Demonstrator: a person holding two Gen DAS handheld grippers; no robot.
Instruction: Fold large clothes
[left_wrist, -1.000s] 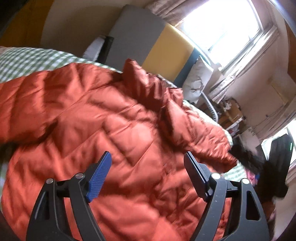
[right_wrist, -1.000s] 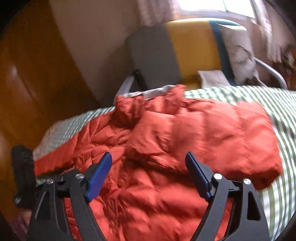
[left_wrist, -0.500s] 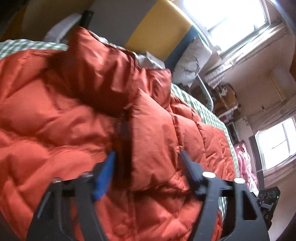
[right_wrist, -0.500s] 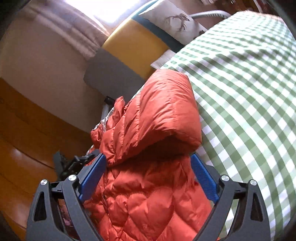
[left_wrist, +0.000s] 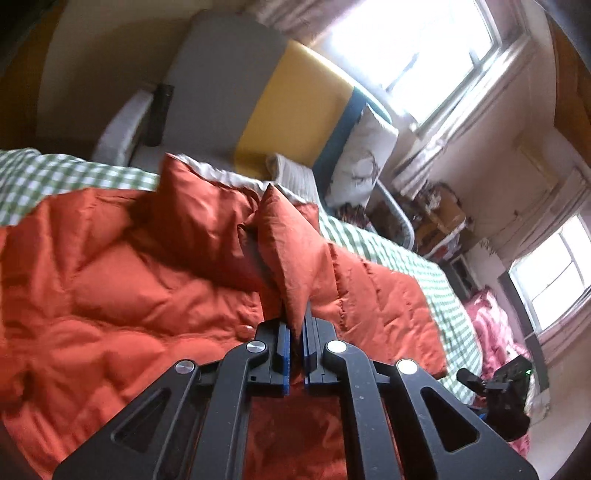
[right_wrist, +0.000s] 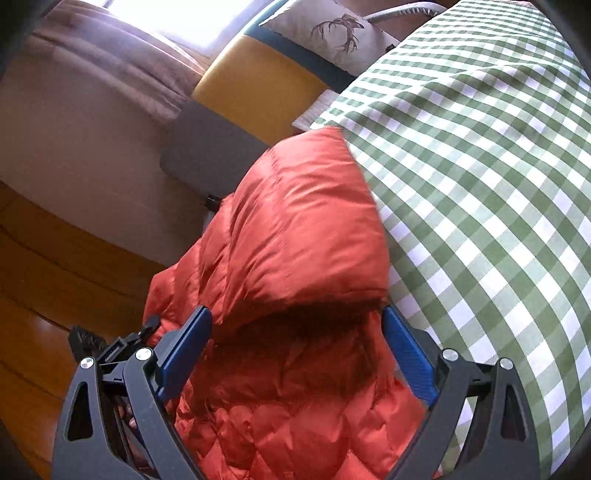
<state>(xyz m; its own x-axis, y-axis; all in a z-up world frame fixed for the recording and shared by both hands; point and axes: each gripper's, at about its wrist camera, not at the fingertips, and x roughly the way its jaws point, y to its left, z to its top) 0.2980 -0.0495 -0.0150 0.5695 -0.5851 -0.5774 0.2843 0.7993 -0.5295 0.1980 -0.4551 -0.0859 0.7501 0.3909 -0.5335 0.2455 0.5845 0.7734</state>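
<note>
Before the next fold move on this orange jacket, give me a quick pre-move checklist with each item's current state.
1. Left gripper shut on a fold of the orange jacket: ok.
2. Right gripper closed on fabric: not ok; open, the jacket's sleeve end lies between its fingers.
3. Jacket supported on the green checked bed: ok.
4. Bed surface beside the sleeve free for folding: ok.
5. How deep the left grip holds: cannot tell.
</note>
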